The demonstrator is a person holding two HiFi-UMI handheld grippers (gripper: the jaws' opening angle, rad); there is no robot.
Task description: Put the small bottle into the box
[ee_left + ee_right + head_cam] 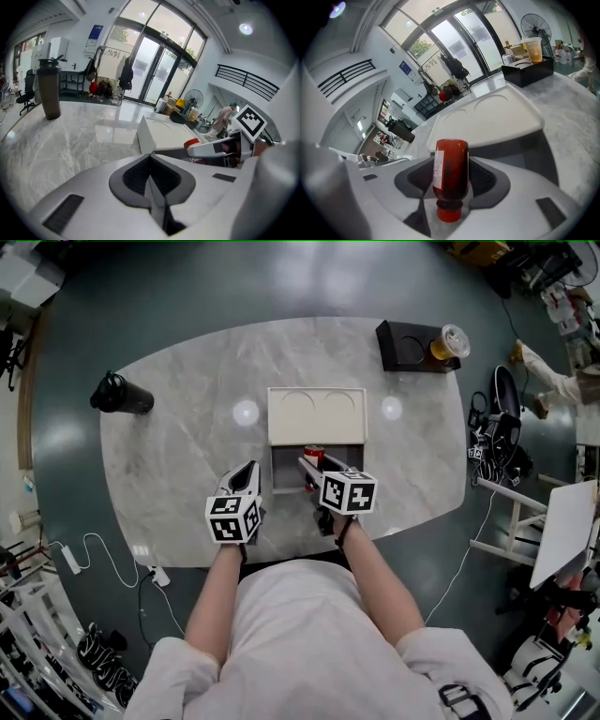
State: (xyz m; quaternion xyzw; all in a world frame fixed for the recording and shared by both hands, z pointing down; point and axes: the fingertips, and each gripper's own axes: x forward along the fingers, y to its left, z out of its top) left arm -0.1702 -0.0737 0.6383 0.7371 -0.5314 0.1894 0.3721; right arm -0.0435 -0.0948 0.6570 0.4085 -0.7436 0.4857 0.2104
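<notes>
Your right gripper [451, 183] clamps the small red bottle [451, 164], cap toward you, base pointing at the open box [501, 117] just ahead; left gripper [151, 173] clenched, empty.

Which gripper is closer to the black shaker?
Left. The left gripper is right of the shaker bottle, nearer the person; the right gripper, holding the small bottle, is farther right.
</notes>
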